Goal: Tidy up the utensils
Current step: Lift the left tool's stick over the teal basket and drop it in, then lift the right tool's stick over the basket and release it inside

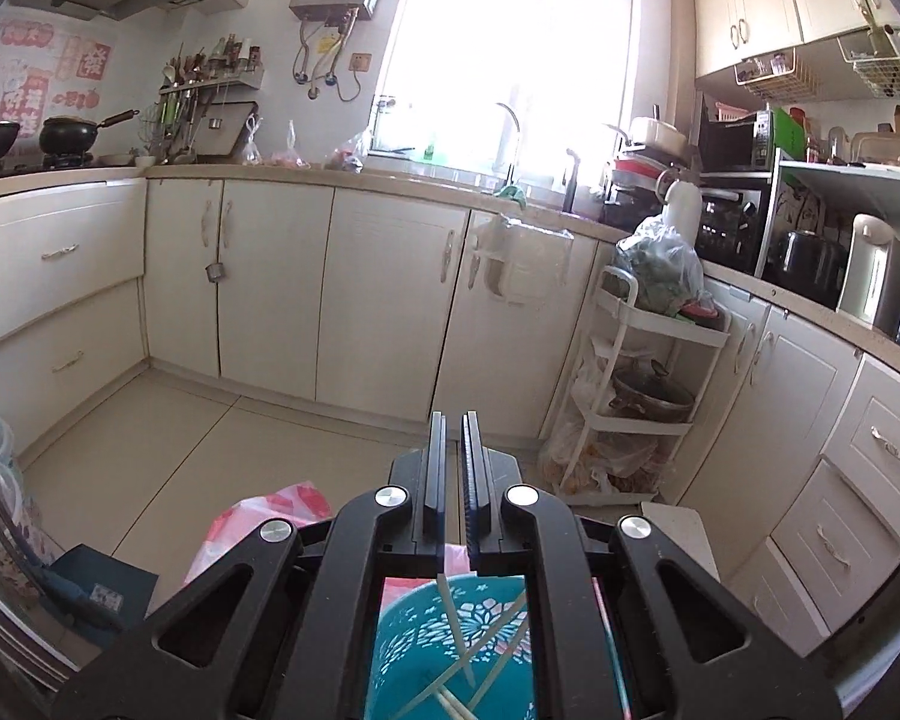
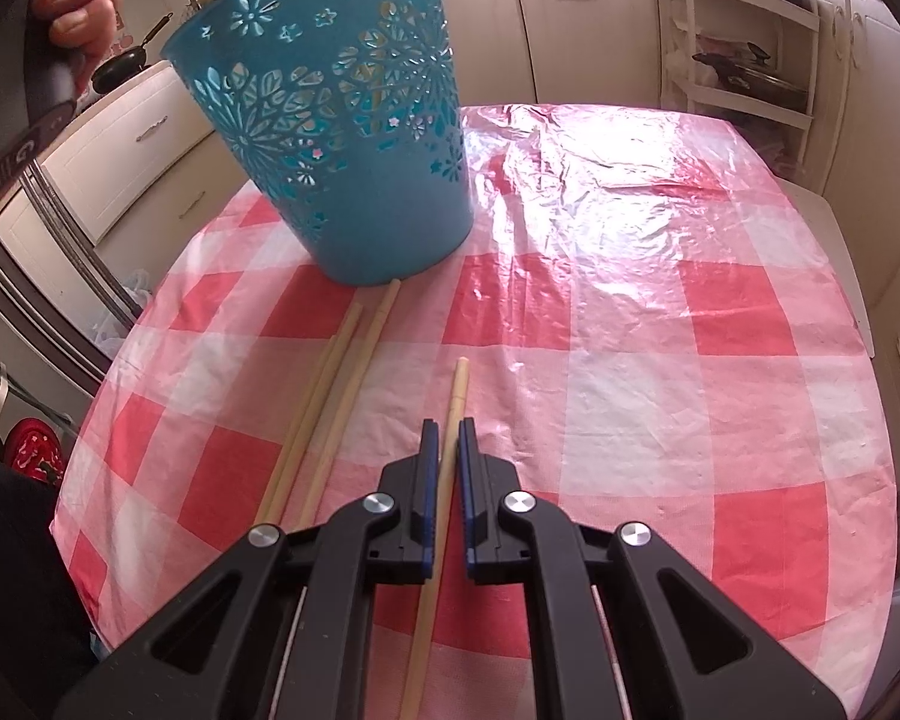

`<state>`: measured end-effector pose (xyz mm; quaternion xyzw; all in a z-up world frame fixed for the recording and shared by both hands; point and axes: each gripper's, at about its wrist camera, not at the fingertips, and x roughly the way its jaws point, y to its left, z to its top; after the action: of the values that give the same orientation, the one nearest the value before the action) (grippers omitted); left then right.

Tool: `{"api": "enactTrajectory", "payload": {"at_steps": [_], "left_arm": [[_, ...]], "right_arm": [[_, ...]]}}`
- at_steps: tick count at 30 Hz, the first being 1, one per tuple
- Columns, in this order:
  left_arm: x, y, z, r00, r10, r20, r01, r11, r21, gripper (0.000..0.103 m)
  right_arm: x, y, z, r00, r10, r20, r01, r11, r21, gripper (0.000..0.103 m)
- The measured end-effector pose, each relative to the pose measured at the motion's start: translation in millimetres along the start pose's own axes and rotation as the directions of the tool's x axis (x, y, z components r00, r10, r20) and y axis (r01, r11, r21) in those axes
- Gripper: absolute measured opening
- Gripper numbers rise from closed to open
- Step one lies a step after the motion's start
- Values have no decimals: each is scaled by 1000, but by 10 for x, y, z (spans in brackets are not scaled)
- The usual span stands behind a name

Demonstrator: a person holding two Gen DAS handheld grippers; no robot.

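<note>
Right tool (image 2: 448, 429) closing its blue pads on a single chopstick (image 2: 453, 405), jaws nearly together. Chopstick lying flat on the table (image 2: 630, 360), long axis running from 6 o'clock toward 12, leaning slightly right at the top, far end poking out just past the fingertips toward the basket. Two more chopsticks (image 2: 336, 384) lying side by side at about 10 o'clock from the tool, roughly parallel to the held one, far ends reaching up to the foot of the basket; whether touching it, cannot tell.

Blue basket (image 2: 336, 120) with cut-out flowers standing upright at 11 o'clock on the table, wider at the rim than at the foot. A hand (image 2: 81, 6) showing at the top left corner, gripping a dark handle.

Left tool (image 1: 453, 420) hanging above the basket with jaws all but shut and nothing between them. Directly beneath, at 6 o'clock, looking into the basket (image 1: 456, 648), several chopsticks (image 1: 453, 630) crossing one another inside.

Table wearing a glossy red-and-white checked cloth, wrinkled and glaring at 1 o'clock. Beyond, cream cabinets (image 1: 270, 276) running around a kitchen, a bright window (image 1: 510, 60) at 12 o'clock, a white rack (image 1: 648, 384) at 3 o'clock, pale tiled floor (image 1: 210, 450).
</note>
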<state>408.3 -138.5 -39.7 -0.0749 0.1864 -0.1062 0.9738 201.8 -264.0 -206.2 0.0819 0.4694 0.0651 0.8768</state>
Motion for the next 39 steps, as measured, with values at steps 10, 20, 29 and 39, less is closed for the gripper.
{"api": "enactTrajectory", "payload": {"at_steps": [10, 20, 29, 39], "left_arm": [[-25, 267, -336, 988, 32, -149, -25, 999, 47, 10], [-927, 1085, -602, 982, 144, -125, -146, 989, -6, 57], [-1044, 1554, -985, 957, 213, -198, -227, 972, -54, 60], [-933, 1428, -1093, 943, 230, -242, -237, 971, -3, 66]], "right_arm": [[-9, -44, -5, 1000, 30, 1, -30, 999, 21, 10], [-20, 42, -5, 1000, 10, -2, -10, 1000, -1, 18], [-34, 116, -39, 996, -82, -20, 81, 995, -61, 12], [-57, 112, -66, 993, -112, -24, 110, 992, -66, 6]]}}
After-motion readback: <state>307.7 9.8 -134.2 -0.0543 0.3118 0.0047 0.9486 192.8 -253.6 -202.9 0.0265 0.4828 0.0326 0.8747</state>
